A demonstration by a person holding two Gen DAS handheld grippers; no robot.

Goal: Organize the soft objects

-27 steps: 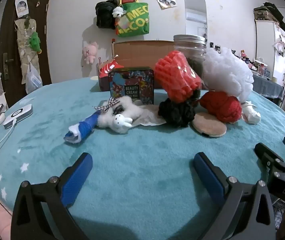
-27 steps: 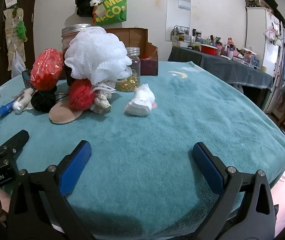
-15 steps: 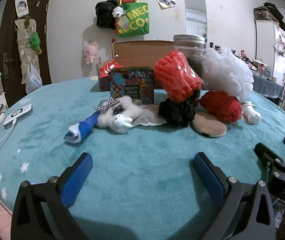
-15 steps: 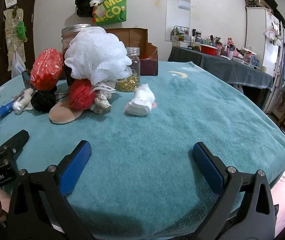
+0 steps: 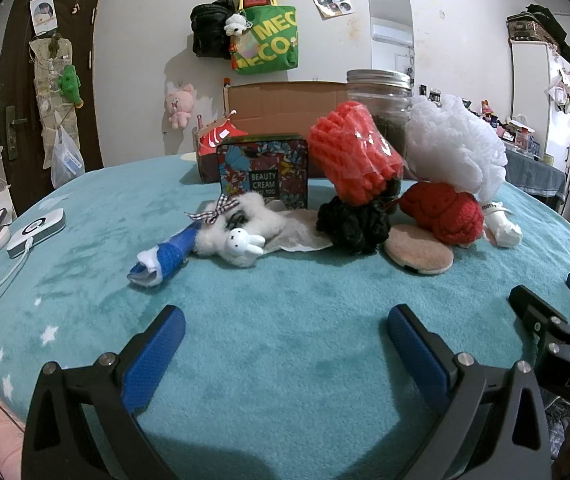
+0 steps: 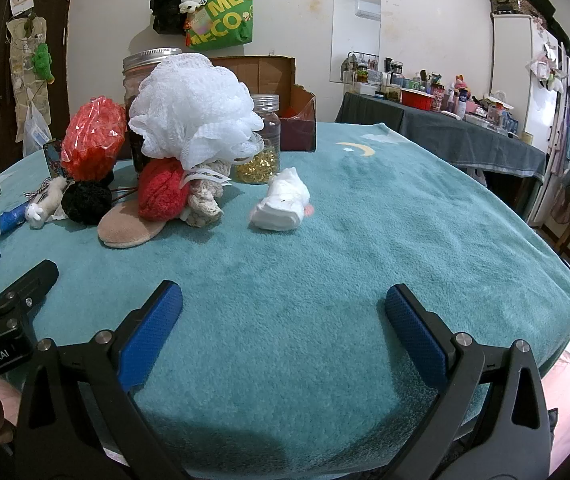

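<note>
Teal fleece blanket (image 5: 285,360) spread over the whole table, printed with small white stars at the left edge and a yellow moon (image 6: 359,149) toward the far right. Behind the pile, brown cardboard box (image 5: 285,104) standing open against the wall side. Next in size, white mesh bath pouf (image 6: 195,110) perched on top of the cluster, leaning against a tall glass jar with a metal lid (image 6: 145,64). Beside it, red-orange netted sponge in clear wrap (image 5: 355,154) tilted over a black fuzzy ball (image 5: 353,222). Red knitted ball (image 5: 443,216) tucked under the pouf, touching a round tan pad (image 5: 419,254) lying flat on the blanket. Patterned tin marked BEAUTY CREAM (image 5: 263,174) upright behind a white fluffy piece with a small rabbit figure (image 5: 241,238) and a checked bow. Blue and white rolled sock (image 5: 165,258) just left of the rabbit. White bundled cloth (image 6: 283,202) alone, apart from the pile to its right. Smaller jar of gold bits (image 6: 259,150) behind that. Left gripper (image 5: 285,330) spread wide over bare blanket, nothing between its blue pads, well short of the pile. Right gripper (image 6: 283,306) likewise spread wide and empty, near the table's front edge.
</note>
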